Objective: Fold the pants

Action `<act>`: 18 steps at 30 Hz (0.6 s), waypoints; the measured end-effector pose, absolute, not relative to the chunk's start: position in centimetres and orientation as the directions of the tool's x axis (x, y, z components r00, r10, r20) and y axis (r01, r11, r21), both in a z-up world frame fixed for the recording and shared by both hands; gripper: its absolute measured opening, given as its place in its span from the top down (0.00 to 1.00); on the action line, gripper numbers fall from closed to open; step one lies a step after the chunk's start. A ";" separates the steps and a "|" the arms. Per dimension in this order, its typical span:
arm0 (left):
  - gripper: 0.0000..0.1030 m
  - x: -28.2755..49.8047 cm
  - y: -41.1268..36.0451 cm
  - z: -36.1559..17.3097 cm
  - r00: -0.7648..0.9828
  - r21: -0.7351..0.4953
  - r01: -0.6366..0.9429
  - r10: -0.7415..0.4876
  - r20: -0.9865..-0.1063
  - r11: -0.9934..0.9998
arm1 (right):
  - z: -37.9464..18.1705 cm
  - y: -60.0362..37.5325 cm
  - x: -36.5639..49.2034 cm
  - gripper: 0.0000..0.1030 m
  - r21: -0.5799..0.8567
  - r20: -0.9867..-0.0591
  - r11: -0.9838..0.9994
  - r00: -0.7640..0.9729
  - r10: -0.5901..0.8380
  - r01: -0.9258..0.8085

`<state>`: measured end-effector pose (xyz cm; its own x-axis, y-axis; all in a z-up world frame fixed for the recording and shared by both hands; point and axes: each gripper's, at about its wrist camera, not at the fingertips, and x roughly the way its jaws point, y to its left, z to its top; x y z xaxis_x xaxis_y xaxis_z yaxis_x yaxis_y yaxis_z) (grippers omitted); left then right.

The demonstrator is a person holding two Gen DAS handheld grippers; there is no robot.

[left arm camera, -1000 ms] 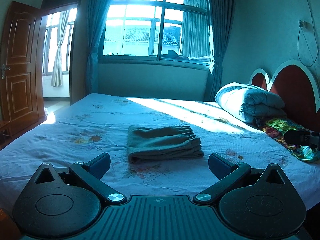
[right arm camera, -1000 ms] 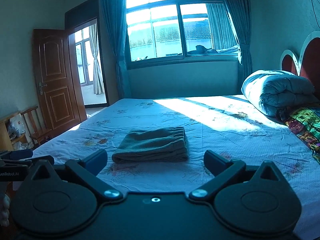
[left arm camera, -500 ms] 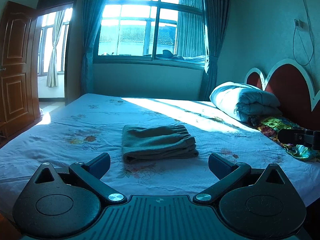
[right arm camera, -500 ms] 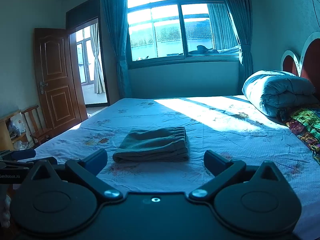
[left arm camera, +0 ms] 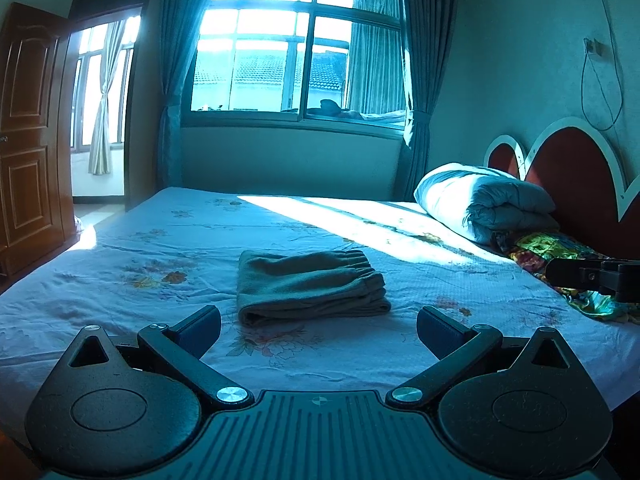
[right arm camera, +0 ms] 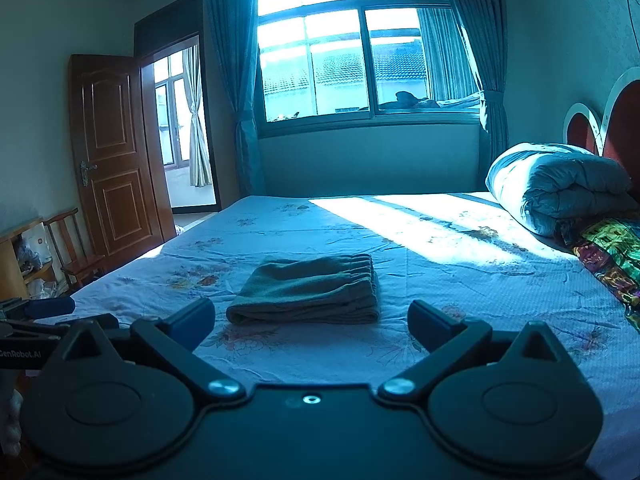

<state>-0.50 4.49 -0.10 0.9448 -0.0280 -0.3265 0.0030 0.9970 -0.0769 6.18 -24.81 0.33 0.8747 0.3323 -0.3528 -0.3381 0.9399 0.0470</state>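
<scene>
Grey-green pants [left arm camera: 308, 286] lie folded into a compact rectangle on the bed, elastic waistband on top at the far right; the right wrist view shows the same pants [right arm camera: 310, 290]. My left gripper [left arm camera: 318, 330] hangs open in front of them, above the sheet, holding nothing. Equally open and empty, my right gripper [right arm camera: 310, 320] sits just short of the pants. Part of the right gripper [left arm camera: 596, 276] pokes into the left wrist view's right edge, and the left gripper [right arm camera: 44, 312] shows at the other view's left edge.
The bed [left arm camera: 120, 264] wears a pale floral sheet. A rolled duvet [left arm camera: 480, 200] and a colourful cloth [left arm camera: 560, 252] lie by the red headboard [left arm camera: 576, 176]. A wooden door [right arm camera: 114, 156] stands open at left, with a chair [right arm camera: 74, 248] and shelf beside it.
Both grippers have drawn back a little from the pants and the left view has tilted up slightly. The pants have not moved, and both jaws stay open.
</scene>
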 end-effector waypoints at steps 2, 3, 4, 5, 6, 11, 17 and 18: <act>0.00 -0.5 4.5 0.0 0.945 -0.076 0.003 -0.028 -0.325 0.997 | 0.3 -24.8 6.2 0.06 0.048 -0.354 0.939 0.873 0.334 -0.340; 0.00 -0.5 4.5 0.0 0.945 -0.076 0.004 -0.029 -0.324 0.997 | 0.3 -24.8 6.2 0.06 0.047 -0.354 0.939 0.874 0.333 -0.339; 0.00 -0.5 4.4 0.0 0.945 -0.077 0.005 -0.029 -0.325 0.997 | 0.3 -24.8 6.2 0.06 0.046 -0.354 0.939 0.874 0.335 -0.341; 0.00 -0.5 4.4 0.0 0.946 -0.075 0.003 -0.028 -0.324 0.997 | 0.3 -24.8 6.2 0.06 0.046 -0.354 0.939 0.873 0.336 -0.342; 0.00 -0.5 4.4 -0.1 0.946 -0.075 0.003 -0.028 -0.323 0.997 | 0.3 -24.8 6.2 0.06 0.046 -0.355 0.938 0.872 0.336 -0.342; 0.00 -0.5 4.4 -0.1 0.946 -0.076 0.003 -0.028 -0.323 0.997 | 0.3 -24.8 6.2 0.06 0.046 -0.355 0.938 0.872 0.337 -0.343; 0.00 -0.5 4.4 0.0 0.946 -0.073 0.007 -0.030 -0.322 0.997 | 0.2 -24.7 6.3 0.06 0.045 -0.357 0.938 0.871 0.338 -0.345; 0.00 -0.5 4.3 0.0 0.946 -0.073 0.007 -0.030 -0.322 0.997 | 0.2 -24.7 6.3 0.06 0.045 -0.357 0.937 0.871 0.338 -0.345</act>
